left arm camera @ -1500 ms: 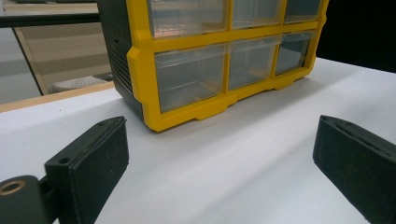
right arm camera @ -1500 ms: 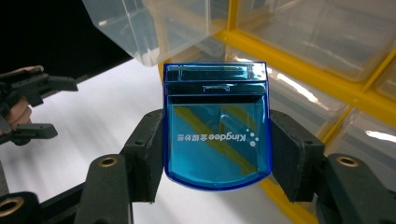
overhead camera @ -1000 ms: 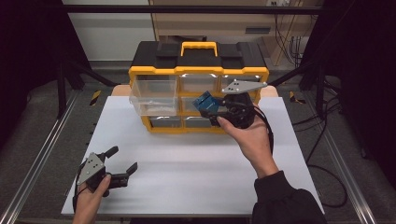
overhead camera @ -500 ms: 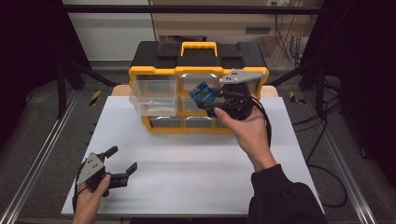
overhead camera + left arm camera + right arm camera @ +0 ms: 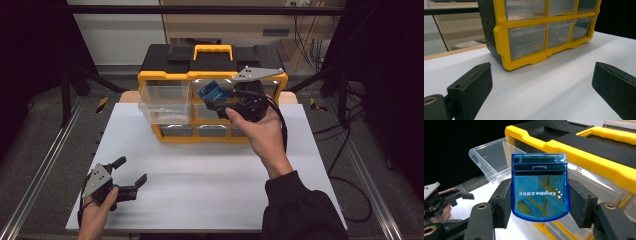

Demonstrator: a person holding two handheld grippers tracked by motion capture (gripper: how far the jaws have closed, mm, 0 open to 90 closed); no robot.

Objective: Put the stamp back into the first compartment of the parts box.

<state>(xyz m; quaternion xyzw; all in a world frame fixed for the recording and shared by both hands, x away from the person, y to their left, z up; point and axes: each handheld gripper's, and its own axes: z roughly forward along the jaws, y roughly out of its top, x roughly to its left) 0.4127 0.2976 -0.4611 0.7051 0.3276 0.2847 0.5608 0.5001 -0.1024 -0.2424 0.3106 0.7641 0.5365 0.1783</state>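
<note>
right tool (image 5: 540, 202) clamping blue case (image 5: 540, 187) above pulled-out clear drawer (image 5: 164, 102) of yellow organizer (image 5: 212, 75), left tool (image 5: 131, 175) spread apart on table (image 5: 210, 175)

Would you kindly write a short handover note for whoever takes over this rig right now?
Right gripper: shut on the blue case, held up in front of the organizer.
Left gripper: open, empty, low over the white table near its front left corner.
Top-left drawer: pulled out, looks empty.
Done: case picked up, drawer open.
Left, probably: place the case in that drawer, release it, then close the drawer.
</note>
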